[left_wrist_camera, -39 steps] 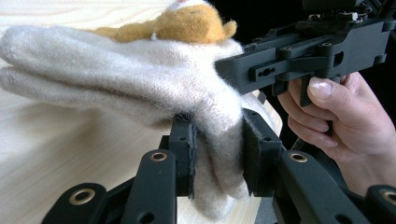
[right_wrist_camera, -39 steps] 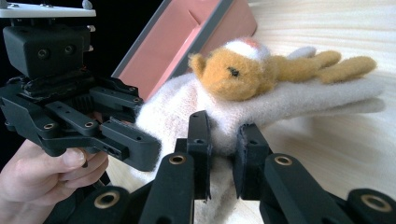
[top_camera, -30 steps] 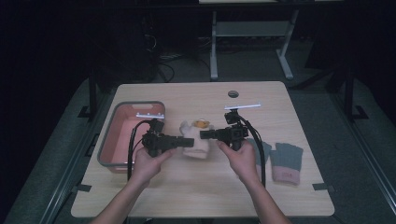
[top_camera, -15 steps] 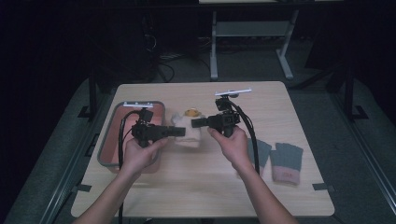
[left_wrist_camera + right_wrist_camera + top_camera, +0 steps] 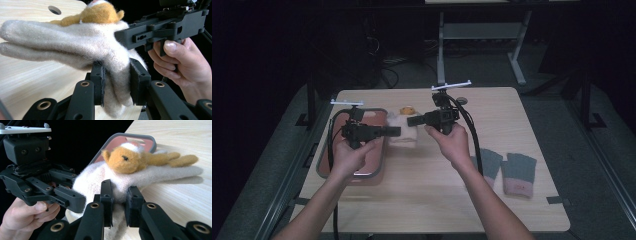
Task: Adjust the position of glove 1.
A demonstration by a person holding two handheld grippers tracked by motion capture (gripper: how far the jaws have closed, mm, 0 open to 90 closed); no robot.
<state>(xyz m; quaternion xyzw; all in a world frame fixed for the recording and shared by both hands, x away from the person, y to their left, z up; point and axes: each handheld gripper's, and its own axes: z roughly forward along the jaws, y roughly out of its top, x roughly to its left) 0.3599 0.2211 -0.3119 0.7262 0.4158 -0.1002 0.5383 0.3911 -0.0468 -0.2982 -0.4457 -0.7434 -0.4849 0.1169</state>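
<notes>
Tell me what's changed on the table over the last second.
Both grippers, the left gripper and the right gripper, carried the cream mitten up the high view, toward the table's far side. Each stayed clamped on it. The tray and the grey mittens stayed put.

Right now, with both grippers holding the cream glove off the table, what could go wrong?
1. The orange toy animal seems to lie loose on the cream glove; tilting might roll it off.
2. The left gripper and right gripper each pinch just an edge of fabric, so pulling apart could slip a hold.
3. The grippers sit close together and the tray is just beneath; a quick swing might knock them.
</notes>
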